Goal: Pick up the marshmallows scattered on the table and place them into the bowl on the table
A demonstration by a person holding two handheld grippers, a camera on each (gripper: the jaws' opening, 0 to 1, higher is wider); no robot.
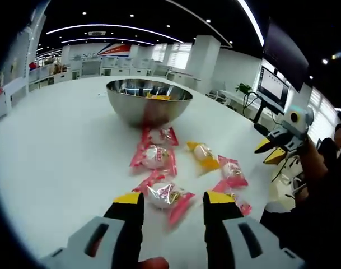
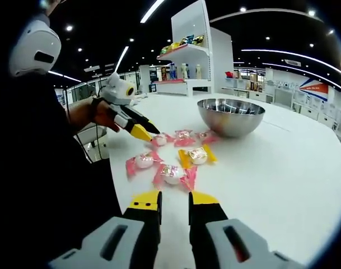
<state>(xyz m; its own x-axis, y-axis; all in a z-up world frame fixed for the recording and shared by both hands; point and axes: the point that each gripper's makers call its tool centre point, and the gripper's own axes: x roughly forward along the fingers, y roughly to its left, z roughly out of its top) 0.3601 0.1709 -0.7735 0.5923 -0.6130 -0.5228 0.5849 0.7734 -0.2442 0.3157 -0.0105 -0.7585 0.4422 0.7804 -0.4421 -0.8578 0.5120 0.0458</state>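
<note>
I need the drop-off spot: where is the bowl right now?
The steel bowl stands on the white table, just beyond the scattered wrapped marshmallows; in the right gripper view it sits upper right of centre.

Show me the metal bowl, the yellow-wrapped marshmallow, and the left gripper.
metal bowl point(image 1: 138, 109), left gripper view, on its outer wall.
yellow-wrapped marshmallow point(image 1: 203, 152), left gripper view, on the white sweet inside the wrapper.
left gripper point(image 1: 172, 204), left gripper view, midway between its yellow fingertips.

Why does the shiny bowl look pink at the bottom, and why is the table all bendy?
Left gripper view: the bowl mirrors the pink marshmallow wrappers beside it; the fisheye lens curves the table. Right gripper view: ceiling lights glint inside the bowl.
</note>
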